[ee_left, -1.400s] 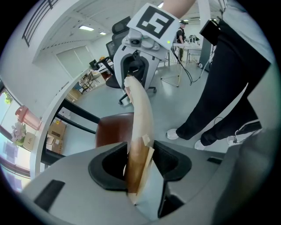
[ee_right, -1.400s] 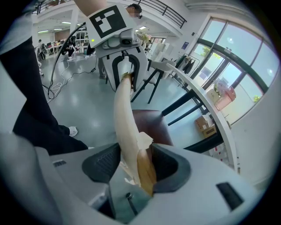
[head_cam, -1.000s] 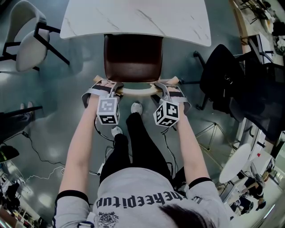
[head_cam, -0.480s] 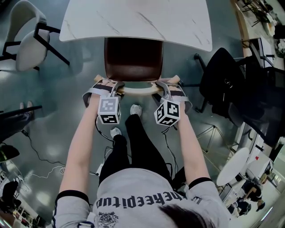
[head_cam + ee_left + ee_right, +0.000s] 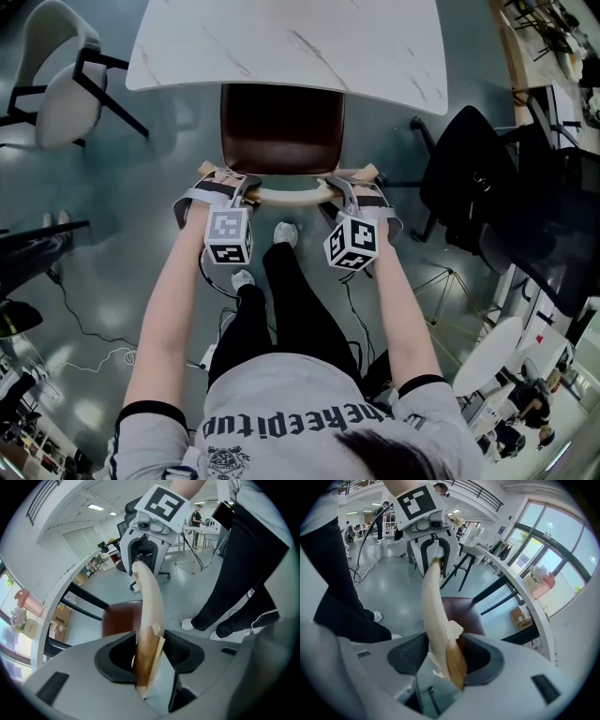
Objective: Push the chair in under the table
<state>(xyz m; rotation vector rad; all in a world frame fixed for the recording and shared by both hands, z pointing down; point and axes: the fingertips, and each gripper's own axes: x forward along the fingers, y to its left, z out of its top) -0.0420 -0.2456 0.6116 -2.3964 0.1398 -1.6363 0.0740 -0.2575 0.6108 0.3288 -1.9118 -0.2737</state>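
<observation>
Glossy grey floor [image 5: 141, 197] fills an open office hall beneath our shoes. At 6 o'clock, closest to us, our forearms reach forward, one tool in each hand. Both have hold of the pale curved top rail [image 5: 286, 194] of the chair [image 5: 281, 141]. The left tool [image 5: 236, 184] grips the rail's 9 o'clock end and the right tool [image 5: 343, 184] its 3 o'clock end. Both gripper views show the jaws pinched onto the rail's thin edge, with the wood filling the gap between them.

Beyond the rail, toward 12 o'clock, the brown seat [image 5: 281, 112] has its far edge tucked beneath the white marbled desk [image 5: 281, 37]. Most of the seat is in the open.

We judge the chair stiff and moderately heavy, likely to slide on this smooth floor. The rail looks rigid but smooth and narrow, so the jaws could slip along it. Holding both ends seems the right grip, and pushing evenly should keep the chair from swinging.

A white chair [image 5: 56, 89] at 10 o'clock and a black chair [image 5: 469, 169] at 3 o'clock stand well apart from the path.
</observation>
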